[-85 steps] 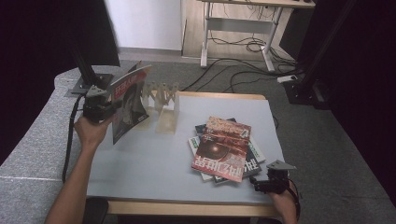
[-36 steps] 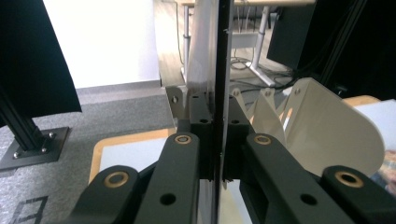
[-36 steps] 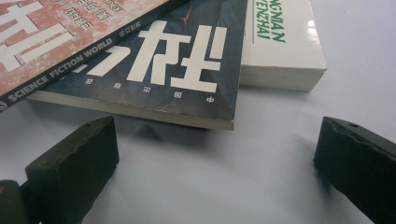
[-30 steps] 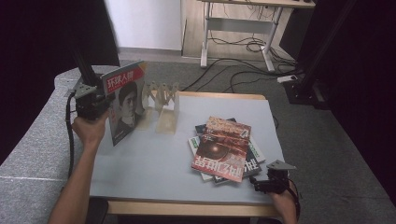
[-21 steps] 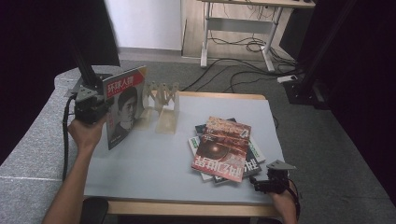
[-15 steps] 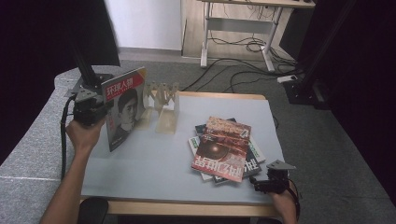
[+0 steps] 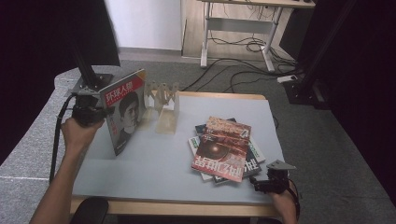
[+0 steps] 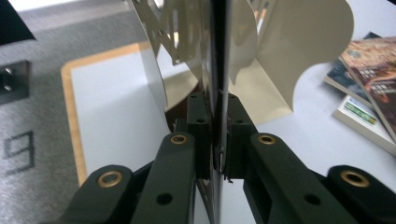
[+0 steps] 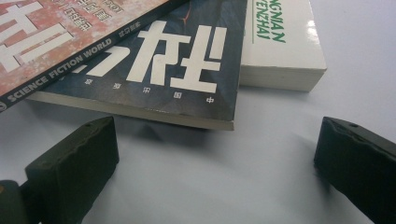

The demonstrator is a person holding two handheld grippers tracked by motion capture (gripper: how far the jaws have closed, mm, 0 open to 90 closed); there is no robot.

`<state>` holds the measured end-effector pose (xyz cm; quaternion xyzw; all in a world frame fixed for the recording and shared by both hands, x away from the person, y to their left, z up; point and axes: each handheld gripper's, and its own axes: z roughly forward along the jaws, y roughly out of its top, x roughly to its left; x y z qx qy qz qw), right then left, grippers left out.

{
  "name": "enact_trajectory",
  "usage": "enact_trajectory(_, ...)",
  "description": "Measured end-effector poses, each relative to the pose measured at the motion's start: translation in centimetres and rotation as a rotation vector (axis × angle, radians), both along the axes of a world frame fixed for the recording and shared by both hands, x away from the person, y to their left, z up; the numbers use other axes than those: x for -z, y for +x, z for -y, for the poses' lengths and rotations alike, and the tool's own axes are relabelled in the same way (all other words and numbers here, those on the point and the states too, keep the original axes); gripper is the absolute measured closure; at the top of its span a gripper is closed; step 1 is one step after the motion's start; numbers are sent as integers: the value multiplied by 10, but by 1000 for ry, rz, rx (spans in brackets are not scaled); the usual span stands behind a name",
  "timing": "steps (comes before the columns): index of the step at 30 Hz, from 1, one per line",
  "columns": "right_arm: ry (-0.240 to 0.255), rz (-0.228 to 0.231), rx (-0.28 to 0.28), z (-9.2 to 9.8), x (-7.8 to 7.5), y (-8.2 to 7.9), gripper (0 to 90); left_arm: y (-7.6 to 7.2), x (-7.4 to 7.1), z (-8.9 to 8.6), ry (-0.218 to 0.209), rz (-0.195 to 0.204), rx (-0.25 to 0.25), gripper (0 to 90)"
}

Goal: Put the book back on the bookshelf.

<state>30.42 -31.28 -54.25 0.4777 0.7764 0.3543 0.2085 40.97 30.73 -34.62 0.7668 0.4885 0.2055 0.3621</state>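
My left gripper (image 7: 100,114) is shut on the left edge of a magazine (image 7: 123,112) with a red title band and a portrait cover, held upright above the table's left side. In the left gripper view the jaws (image 8: 215,105) pinch the thin magazine edge (image 8: 218,51), with a metal file rack (image 8: 289,51) right behind it. The rack (image 7: 163,100) stands at the table's back, just right of the magazine. My right gripper (image 7: 257,185) rests open at the front right edge. Its jaws (image 9: 215,158) stand wide apart, facing a stack of books (image 9: 163,70) with nothing between them.
The stack (image 7: 224,147) has a red science-fiction magazine on top, a dark blue one under it and a white book (image 9: 280,42) at the bottom. The grey tabletop (image 7: 154,168) is bare at front left. A monitor stand (image 7: 88,70) rises at the far left.
The left hand has swung the magazine upright, its cover now facing the camera, and brought it slightly nearer the rack. The right gripper has stayed where it was.
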Motion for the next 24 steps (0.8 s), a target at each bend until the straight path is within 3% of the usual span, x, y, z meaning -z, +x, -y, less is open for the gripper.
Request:
enact_trajectory(8,0,-1,0,0,0,0,0,-6,-7,-1,-5,98,-47,868)
enact_trajectory(10,0,-1,0,0,0,0,0,-5,-8,-1,-23,111,-61,868)
enact_trajectory(24,-6,-2,3,-1,0,0,0,13,-8,1,-106,223,-154,868)
